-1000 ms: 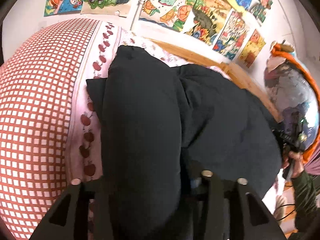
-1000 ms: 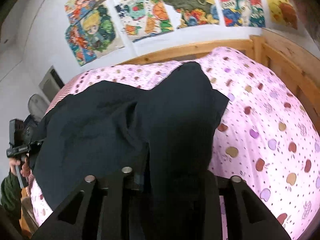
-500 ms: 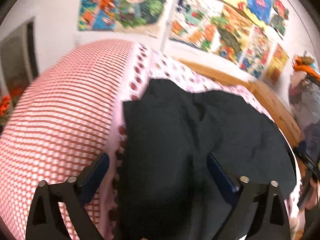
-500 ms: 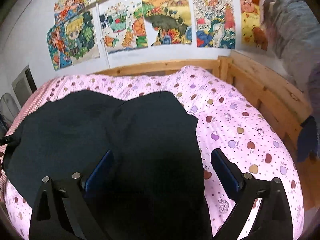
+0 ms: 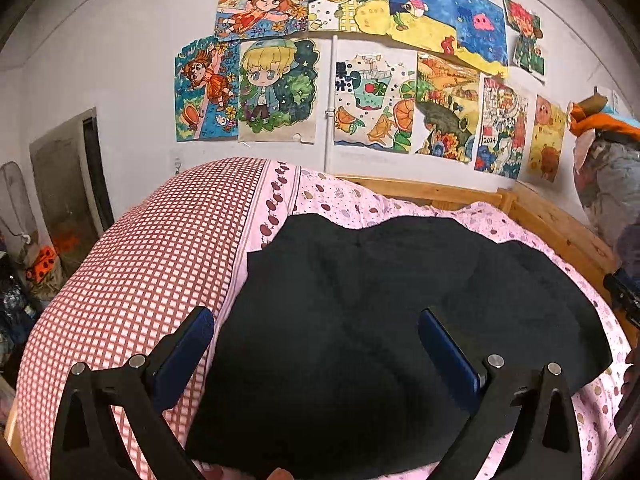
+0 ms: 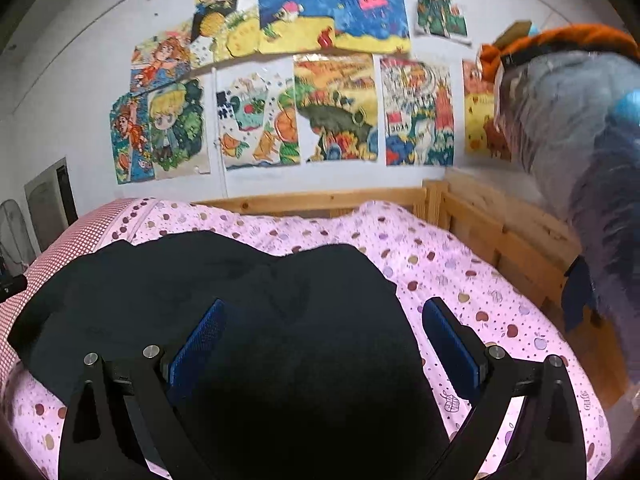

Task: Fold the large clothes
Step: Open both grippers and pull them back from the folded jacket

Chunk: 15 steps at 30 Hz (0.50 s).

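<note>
Now both grippers, left [image 5: 316, 332] & right [image 6: 322, 326], gape wide w/ nothing held, jaws just opened. Black garment [image 5: 380, 300] lies folded on bedspread [image 6: 460, 280]. Next, pinch 2 edge corners evenly & keep fabric taut.

The black garment [image 5: 360, 320] lay spread on the pink apple-print bedcover [image 5: 400, 204], a large, soft, matte piece with no visible print or trim. It was folded over on itself: in the right wrist view a raised upper layer [image 6: 320, 340] ran down the middle towards the camera, over a flatter layer reaching out to the left. Its far edge formed two rounded humps with a dip between them. One side edge ran close beside the red-checked part of the bedding [image 5: 160, 260]. Gentle creases crossed its surface; which kind of garment it was could not be told.
</note>
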Tool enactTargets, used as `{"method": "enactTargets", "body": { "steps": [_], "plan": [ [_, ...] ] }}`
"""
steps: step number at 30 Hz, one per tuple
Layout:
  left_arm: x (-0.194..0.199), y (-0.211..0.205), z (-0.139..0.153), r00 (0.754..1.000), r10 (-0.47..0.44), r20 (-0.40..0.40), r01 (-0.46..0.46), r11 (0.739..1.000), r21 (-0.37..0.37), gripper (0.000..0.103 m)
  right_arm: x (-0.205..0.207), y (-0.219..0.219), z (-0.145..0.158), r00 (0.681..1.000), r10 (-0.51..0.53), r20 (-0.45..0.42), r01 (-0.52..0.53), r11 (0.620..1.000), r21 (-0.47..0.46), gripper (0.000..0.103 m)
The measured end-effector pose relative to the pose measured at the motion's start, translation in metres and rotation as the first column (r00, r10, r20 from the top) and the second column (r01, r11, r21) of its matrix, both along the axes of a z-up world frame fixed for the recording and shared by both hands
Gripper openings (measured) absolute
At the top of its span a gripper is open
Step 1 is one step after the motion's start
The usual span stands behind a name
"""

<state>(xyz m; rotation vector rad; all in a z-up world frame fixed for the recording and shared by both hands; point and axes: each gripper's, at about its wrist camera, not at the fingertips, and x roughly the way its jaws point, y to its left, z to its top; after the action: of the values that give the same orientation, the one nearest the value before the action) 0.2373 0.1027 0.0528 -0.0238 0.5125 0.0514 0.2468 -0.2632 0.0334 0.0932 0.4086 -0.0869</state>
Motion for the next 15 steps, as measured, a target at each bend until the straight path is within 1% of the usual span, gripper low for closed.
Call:
{"method": "enactTargets", "body": {
  "steps": [1,4,8,11,15],
  "plan": [
    [-0.003,-0.004,0.001,1.0,0.003,0.003,-0.003,1.0,0.009,0.103,-0.004,0.003,0.003,1.0,0.0,0.015,0.0,1.0,-0.004,0.096],
    [-0.017,-0.02,0.002,0.999,0.01,0.049,-0.013,0.998,0.057,0.103,-0.018,0.012,0.011,0.998,0.008,0.054,-0.006,1.0,-0.024,0.096],
    [-0.038,-0.037,0.006,0.993,-0.003,0.115,-0.008,0.996,0.089,0.103,-0.039,0.019,0.02,0.994,0.002,0.113,0.004,0.999,-0.048,0.096],
    [-0.051,-0.046,0.01,0.989,-0.016,0.147,0.002,0.995,0.096,0.103,-0.053,0.024,0.026,0.989,0.004,0.151,0.004,0.999,-0.051,0.097],
    [-0.065,-0.052,0.011,0.986,-0.056,0.158,0.047,0.997,0.062,0.103,-0.063,0.031,0.029,0.986,0.03,0.163,-0.021,0.998,-0.056,0.097]
  ]
}}
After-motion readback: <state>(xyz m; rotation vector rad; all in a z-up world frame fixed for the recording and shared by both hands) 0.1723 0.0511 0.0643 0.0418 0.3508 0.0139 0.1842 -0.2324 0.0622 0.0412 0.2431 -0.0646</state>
